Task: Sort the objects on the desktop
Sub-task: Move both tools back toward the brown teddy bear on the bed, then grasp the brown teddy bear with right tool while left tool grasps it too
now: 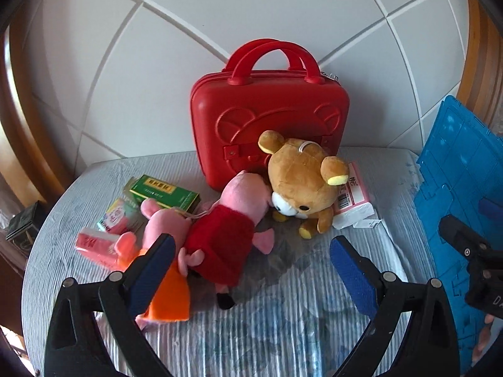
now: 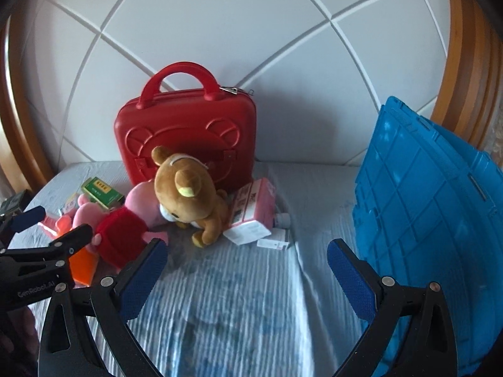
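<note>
A red case (image 1: 270, 119) stands upright at the back of the table. In front of it lie a brown bear plush (image 1: 301, 185), a pink pig plush in a red dress (image 1: 226, 229) and a second pig in orange (image 1: 166, 289). A green box (image 1: 163, 191) and pink packets (image 1: 97, 242) lie at the left, a pink-white box (image 1: 355, 201) at the right. My left gripper (image 1: 251, 273) is open, just short of the red-dress pig. My right gripper (image 2: 246, 275) is open and empty over bare cloth, right of the toys. The bear (image 2: 188, 194) and case (image 2: 185, 144) show there too.
A blue plastic crate (image 2: 424, 220) stands at the right, close to my right gripper's right finger; it also shows in the left wrist view (image 1: 456, 182). The table has a striped grey cloth (image 2: 239, 308). A white panelled wall is behind. A dark object (image 1: 22, 226) sits off the left edge.
</note>
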The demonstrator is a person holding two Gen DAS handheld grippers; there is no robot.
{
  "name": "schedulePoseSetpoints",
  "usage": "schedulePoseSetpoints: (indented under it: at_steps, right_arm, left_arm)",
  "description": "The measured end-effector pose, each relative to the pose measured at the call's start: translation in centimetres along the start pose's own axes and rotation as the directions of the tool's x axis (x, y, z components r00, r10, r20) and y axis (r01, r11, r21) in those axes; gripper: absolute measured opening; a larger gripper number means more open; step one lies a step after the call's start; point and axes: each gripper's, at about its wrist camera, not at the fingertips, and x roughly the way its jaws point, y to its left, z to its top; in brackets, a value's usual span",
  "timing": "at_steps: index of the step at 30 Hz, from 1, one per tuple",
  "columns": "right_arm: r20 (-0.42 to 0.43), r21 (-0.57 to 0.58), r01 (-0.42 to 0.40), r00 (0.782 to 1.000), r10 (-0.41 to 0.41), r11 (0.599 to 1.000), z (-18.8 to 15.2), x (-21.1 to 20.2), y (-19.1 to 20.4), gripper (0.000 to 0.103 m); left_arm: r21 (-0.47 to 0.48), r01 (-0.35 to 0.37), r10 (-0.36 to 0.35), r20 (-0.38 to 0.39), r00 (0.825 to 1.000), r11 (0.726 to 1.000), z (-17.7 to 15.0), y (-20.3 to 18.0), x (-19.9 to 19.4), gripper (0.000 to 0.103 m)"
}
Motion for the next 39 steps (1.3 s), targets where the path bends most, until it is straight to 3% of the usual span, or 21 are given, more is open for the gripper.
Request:
schedulePoseSetpoints:
  at_steps: [2, 5, 11, 14, 15, 17, 24, 28, 33, 34, 35, 37, 39]
  right_arm:
    - [-0.004, 0.016, -0.041, 0.999, 0.041, 0.999, 0.6, 1.7, 0.0, 0.1]
    - [-0.017, 0.017, -0.108, 0.994, 0.109, 0.994, 1.2, 3.9, 1.1, 0.076]
    - [-0.025, 0.018, -0.183, 0.983, 0.183, 0.983, 2.6, 8.3, 3.7, 0.075]
    - [-0.03, 0.019, -0.185, 0.982, 0.186, 0.982, 3.4, 10.8, 4.6, 0.069]
    - [-0.035, 0.023, -0.176, 0.984, 0.176, 0.984, 3.6, 11.8, 4.8, 0.052]
    - [-0.068, 0.038, -0.184, 0.98, 0.187, 0.982, 3.6, 13.5, 4.6, 0.03]
    - [-0.081, -0.063, -0.193, 0.979, 0.188, 0.979, 0.8, 12.5, 3.1, 0.029]
    - [-0.089, -0.108, -0.195, 0.978, 0.186, 0.975, -1.8, 11.5, 1.3, 0.029]
    - [-0.104, -0.152, -0.209, 0.975, 0.195, 0.966, -3.7, 10.6, 0.9, 0.029]
    - [-0.107, -0.15, -0.216, 0.974, 0.201, 0.965, -3.9, 10.5, 0.8, 0.029]
    - [-0.11, -0.143, -0.221, 0.972, 0.206, 0.965, -3.9, 10.6, 0.7, 0.029]
    - [-0.113, -0.118, -0.232, 0.969, 0.219, 0.966, -4.2, 10.6, 0.4, 0.029]
    - [-0.113, -0.086, -0.248, 0.965, 0.238, 0.965, -4.4, 10.7, 0.2, 0.029]
  left_arm:
    - [0.016, 0.01, -0.01, -0.003, 1.0, 1.0, 0.6, -0.4, 1.8, 0.1]
    - [0.053, -0.007, 0.008, -0.009, 1.0, 0.999, 1.0, -0.3, 4.3, 0.093]
    - [0.037, 0.01, -0.01, -0.022, 1.0, 0.999, 2.0, 1.5, 8.0, 0.092]
    - [0.025, 0.024, -0.023, -0.019, 1.0, 0.999, 2.7, 2.0, 9.1, 0.092]
    - [0.028, 0.027, -0.026, -0.015, 1.0, 0.999, 2.9, 2.0, 9.4, 0.092]
    - [0.052, 0.016, -0.015, -0.013, 1.0, 0.999, 3.2, 1.7, 10.1, 0.092]
    - [0.127, 0.078, -0.081, 0.015, 0.997, 0.989, 4.4, 0.2, 10.3, 0.092]
    - [0.148, 0.185, -0.189, 0.015, 0.982, 0.972, 4.0, -0.8, 8.8, 0.092]
    - [0.201, 0.221, -0.225, 0.0, 0.974, 0.954, 3.6, -3.1, 8.4, 0.091]
    - [0.208, 0.224, -0.228, -0.004, 0.974, 0.952, 3.7, -3.4, 8.5, 0.083]
    - [0.211, 0.229, -0.231, -0.015, 0.973, 0.95, 3.7, -3.7, 8.7, 0.068]
    - [0.191, 0.283, -0.281, -0.037, 0.959, 0.94, 3.5, -3.9, 8.8, 0.05]
    - [0.189, 0.289, -0.288, -0.035, 0.957, 0.939, 3.2, -4.0, 8.5, 0.046]
